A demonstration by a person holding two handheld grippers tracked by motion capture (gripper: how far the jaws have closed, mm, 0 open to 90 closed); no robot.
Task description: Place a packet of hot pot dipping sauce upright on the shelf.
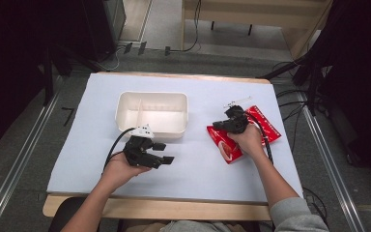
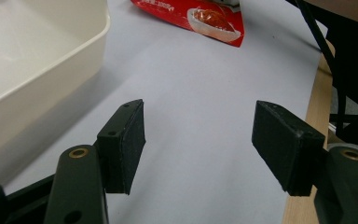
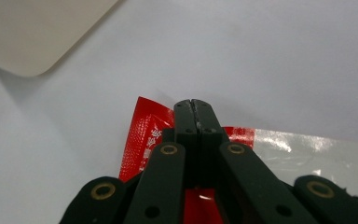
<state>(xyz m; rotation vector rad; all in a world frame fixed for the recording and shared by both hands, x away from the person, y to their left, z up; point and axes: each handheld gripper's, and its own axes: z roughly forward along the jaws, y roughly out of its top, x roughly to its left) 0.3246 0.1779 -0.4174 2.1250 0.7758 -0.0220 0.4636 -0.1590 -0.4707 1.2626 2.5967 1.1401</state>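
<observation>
Red packet (image 1: 244, 136): a flat red snack pouch with a food picture on its front and a clear strip along one end, lying on the white sheet toward the right edge of the table, about midway between the near and far edges. In the left gripper view (image 2: 200, 18) its printed front faces up.
Right gripper (image 3: 196, 108): jaws pressed together, pad against pad, over the top edge of the red packet; whether the foil is caught between the pads cannot be told. In the high view (image 1: 231, 123) the gripper sits on the packet's left half, with the person's hand behind it.
Right hand (image 1: 248, 140): wrapped round the gripper's body, resting over the near part of the packet; a grey sleeve shows at the near right corner of the table.
White tray (image 1: 152, 114): a cream plastic box with a divider, standing left of the packet and apart from it, near the middle of the table. Its rounded corner shows in the right gripper view (image 3: 32, 37).
Left gripper (image 2: 198, 140): jaws standing wide apart with only bare sheet between them. In the high view (image 1: 159, 159) it hovers just in front of the tray's near wall, pointing right.
Left hand (image 1: 121, 166): holds that gripper from below, close to the near edge.
Table (image 1: 77, 159): covered by a white sheet, with a wooden rim showing at the near edge.
Small white piece (image 1: 235, 101): lies just beyond the packet, toward the far right corner; too small to identify.
</observation>
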